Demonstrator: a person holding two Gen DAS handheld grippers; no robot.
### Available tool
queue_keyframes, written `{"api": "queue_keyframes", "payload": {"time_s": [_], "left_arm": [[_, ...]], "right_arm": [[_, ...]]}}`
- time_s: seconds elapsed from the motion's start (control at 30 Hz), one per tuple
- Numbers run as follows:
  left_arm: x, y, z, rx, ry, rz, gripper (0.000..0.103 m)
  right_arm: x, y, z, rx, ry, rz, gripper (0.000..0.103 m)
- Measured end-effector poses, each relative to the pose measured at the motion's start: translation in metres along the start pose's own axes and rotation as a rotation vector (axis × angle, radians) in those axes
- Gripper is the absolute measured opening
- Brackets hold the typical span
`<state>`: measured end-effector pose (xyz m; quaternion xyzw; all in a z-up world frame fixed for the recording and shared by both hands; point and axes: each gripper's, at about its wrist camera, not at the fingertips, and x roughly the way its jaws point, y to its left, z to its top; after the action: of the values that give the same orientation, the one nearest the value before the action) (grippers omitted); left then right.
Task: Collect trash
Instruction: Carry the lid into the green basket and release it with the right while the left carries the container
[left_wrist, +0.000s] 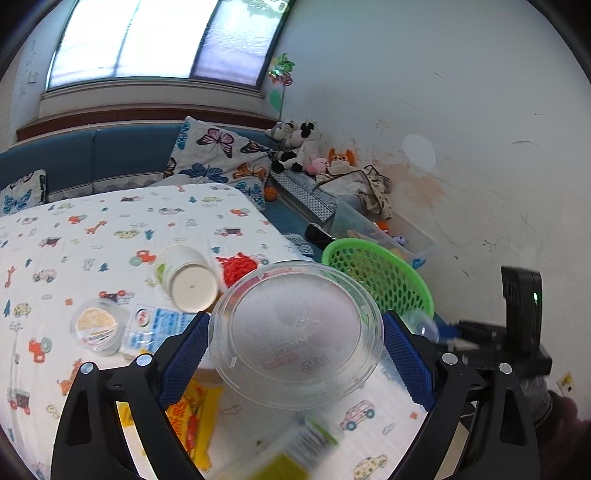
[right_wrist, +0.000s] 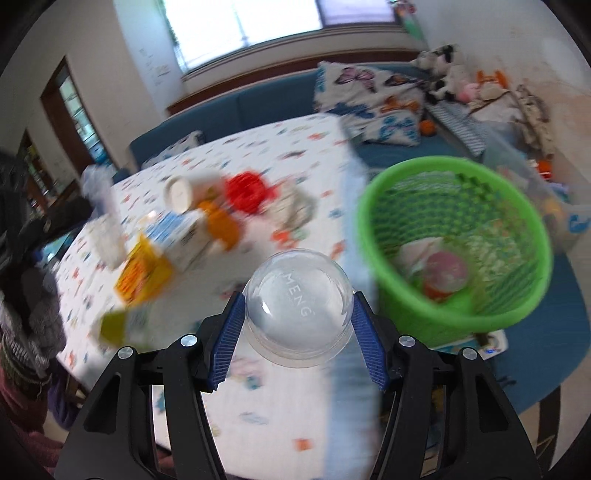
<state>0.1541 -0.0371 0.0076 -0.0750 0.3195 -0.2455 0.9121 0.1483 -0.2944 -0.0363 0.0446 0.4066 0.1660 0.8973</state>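
Left wrist view: the left gripper (left_wrist: 295, 350) has its jaws pinching a clear round plastic lid (left_wrist: 295, 334), one blue pad on each side of the rim. The lid is held above the right edge of the tabletop (left_wrist: 110, 229), which carries a cartoon-print cloth. Further in on the tabletop lie a tipped white paper cup (left_wrist: 186, 275), a red mesh wad (left_wrist: 238, 267), a small sealed clear cup (left_wrist: 98, 326), a blue-and-white packet (left_wrist: 157, 325) and a yellow wrapper (left_wrist: 192, 417). A green mesh basket (left_wrist: 380, 275) stands just beyond the right edge.

Right wrist view: the right gripper (right_wrist: 297, 325) has its jaws pinching a clear domed lid (right_wrist: 297, 304) above the tabletop's right edge (right_wrist: 351, 206). The green mesh basket (right_wrist: 458, 236) stands beside that edge, near the lid, with trash inside. This view is motion-blurred.
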Motion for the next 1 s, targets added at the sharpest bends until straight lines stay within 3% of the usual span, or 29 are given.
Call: {"api": "queue_keyframes", "payload": {"time_s": [0.43,0.7,1.0], "left_arm": [[0.04,-0.038,0.023,0.055,0.042,-0.043,0.089],[0.066,-0.066,0.04,0.097,0.064,-0.065,0.089],[0.092,-0.097,0.056,0.139,0.081,-0.085,0.089]], "right_arm": [[0.006,-0.113,0.023,0.184,0.0,-0.152,0.059],[0.023,-0.143,0.015,0.25,0.032,-0.144,0.06],[0.016,-0.153,0.012,0.278,0.003,-0.126,0.067]]}}
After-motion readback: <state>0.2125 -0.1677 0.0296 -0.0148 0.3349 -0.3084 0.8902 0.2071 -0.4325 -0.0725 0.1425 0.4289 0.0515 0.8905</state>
